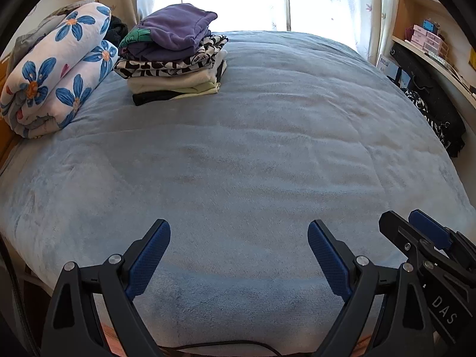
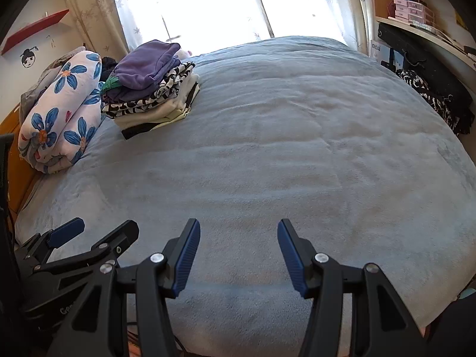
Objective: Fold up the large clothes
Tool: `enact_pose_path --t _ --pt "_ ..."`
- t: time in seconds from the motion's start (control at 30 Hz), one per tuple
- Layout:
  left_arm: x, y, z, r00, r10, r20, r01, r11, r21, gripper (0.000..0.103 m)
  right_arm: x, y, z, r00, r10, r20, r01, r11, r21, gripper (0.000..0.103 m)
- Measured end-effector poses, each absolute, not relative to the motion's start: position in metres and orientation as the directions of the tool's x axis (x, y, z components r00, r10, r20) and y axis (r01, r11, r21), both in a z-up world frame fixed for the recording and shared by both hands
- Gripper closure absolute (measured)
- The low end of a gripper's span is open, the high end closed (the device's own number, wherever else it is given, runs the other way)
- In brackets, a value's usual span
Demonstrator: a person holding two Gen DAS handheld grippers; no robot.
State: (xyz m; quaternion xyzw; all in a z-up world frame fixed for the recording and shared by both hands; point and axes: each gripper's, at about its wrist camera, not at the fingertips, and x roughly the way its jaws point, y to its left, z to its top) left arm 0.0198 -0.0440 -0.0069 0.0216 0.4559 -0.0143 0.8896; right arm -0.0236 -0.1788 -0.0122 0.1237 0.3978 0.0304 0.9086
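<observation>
Both my claws hang over the near edge of the bed: my left gripper is spread wide and my right gripper is parted a little less, and neither has hold of anything. The only clothes I can see are in the folded stack, purple piece on top, sitting far off to my left near the window; no loose garment lies on the blue blanket in front of me. The main risk, I judge, is that stack: it leans and its layers overhang unevenly, so a careless reach or drag across the plush blanket could topple it or pull it apart. The rolled floral quilt lies just beside it and would crowd any grab from that side. My two claws also sit close together, so swinging one could knock the other. A dark garment hangs at the right by the shelves, well apart from me.
</observation>
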Motion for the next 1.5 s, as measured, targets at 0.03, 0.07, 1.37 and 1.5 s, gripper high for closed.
enact_pose_path --t 0.03,0.07,1.37,1.5 --pt "0.02 -0.043 -0.007 0.582 -0.006 -0.813 0.044 0.999 0.024 0.01 -0.024 -0.178 -0.012 0.682 0.155 -0.715 0.042 0.968 0.249 0.048" --pt "0.02 -0.043 -0.008 0.581 -0.004 -0.814 0.042 0.999 0.025 0.01 -0.023 -0.178 -0.013 0.681 0.155 -0.716 0.04 0.968 0.248 0.048" --pt "0.008 -0.043 -0.008 0.586 0.019 -0.81 0.019 0.999 0.038 0.011 -0.031 -0.174 -0.012 0.703 0.124 -0.7 0.052 0.973 0.224 0.048" --pt "0.008 -0.043 -0.009 0.586 0.021 -0.81 0.019 0.999 0.039 0.011 -0.031 -0.174 -0.013 0.704 0.122 -0.7 0.053 0.973 0.223 0.048"
